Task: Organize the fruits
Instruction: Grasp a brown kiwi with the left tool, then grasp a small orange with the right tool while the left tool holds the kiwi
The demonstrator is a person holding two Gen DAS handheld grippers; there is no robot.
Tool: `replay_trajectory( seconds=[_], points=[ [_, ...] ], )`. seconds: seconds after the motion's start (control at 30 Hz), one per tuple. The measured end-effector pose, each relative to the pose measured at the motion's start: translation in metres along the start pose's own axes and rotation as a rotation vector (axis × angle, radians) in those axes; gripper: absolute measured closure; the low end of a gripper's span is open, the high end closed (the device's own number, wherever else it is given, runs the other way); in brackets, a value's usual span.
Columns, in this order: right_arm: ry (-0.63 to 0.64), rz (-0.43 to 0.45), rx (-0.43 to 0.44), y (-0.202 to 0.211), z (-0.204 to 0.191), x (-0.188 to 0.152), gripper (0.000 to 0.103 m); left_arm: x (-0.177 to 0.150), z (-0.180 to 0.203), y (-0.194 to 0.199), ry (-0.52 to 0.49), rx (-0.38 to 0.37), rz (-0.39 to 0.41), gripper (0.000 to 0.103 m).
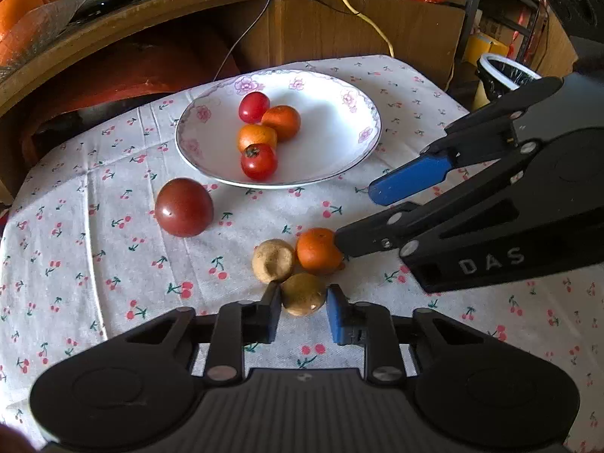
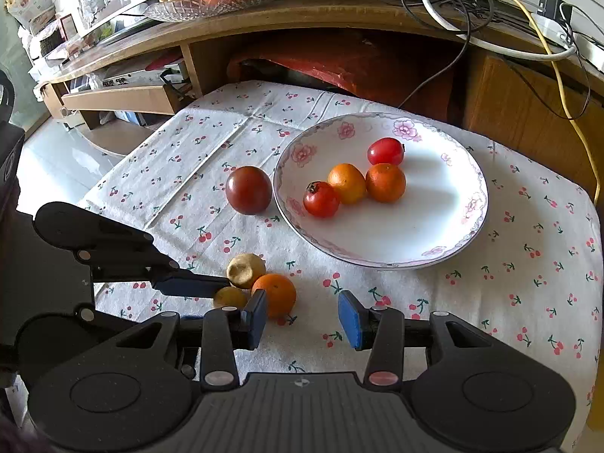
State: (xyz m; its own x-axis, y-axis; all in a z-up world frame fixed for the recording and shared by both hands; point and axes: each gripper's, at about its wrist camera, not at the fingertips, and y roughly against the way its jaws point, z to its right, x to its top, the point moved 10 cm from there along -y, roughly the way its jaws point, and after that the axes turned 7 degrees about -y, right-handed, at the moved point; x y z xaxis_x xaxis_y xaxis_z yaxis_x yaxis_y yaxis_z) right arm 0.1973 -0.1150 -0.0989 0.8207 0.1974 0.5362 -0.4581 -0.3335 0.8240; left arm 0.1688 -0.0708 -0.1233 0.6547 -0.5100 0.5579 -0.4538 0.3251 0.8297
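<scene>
Straddling with left claw (image 1: 304, 311): we see its fingers spread either side of the yellow-brown fruit (image 1: 303, 293), not yet clamped.
Right claw (image 2: 302, 319): spread wide; its left pad sits just beside the loose orange (image 2: 274, 294), nothing gripped.
Left to move: that orange, the yellow-brown fruit, the tan dimpled fruit (image 1: 272, 260) touching both, and the dark tomato (image 1: 184, 207) near the plate.
Done: plate (image 1: 339, 151) on the surface holds two red tomatoes and two oranges; we judge roughly half finished.
</scene>
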Motion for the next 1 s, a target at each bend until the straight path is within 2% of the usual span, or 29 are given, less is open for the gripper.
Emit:
replay_trajectory(
  seconds=[0.3,0.7,1.0],
  points=[
    [0.037,-0.025,0.038,-0.006,-0.014,-0.004,0.064,-0.007,-0.01,0.012,-0.004,0.004,-0.004,0.069],
    [0.045,-0.053,0.033,-0.031,-0.021,-0.002,0.064,-0.014,-0.019,0.016,0.002,0.005,0.001,0.069],
    [0.057,-0.066,0.018,-0.034,-0.022,-0.003,0.069,-0.017,-0.023,0.014,0.004,0.014,-0.008,0.069]
  ],
)
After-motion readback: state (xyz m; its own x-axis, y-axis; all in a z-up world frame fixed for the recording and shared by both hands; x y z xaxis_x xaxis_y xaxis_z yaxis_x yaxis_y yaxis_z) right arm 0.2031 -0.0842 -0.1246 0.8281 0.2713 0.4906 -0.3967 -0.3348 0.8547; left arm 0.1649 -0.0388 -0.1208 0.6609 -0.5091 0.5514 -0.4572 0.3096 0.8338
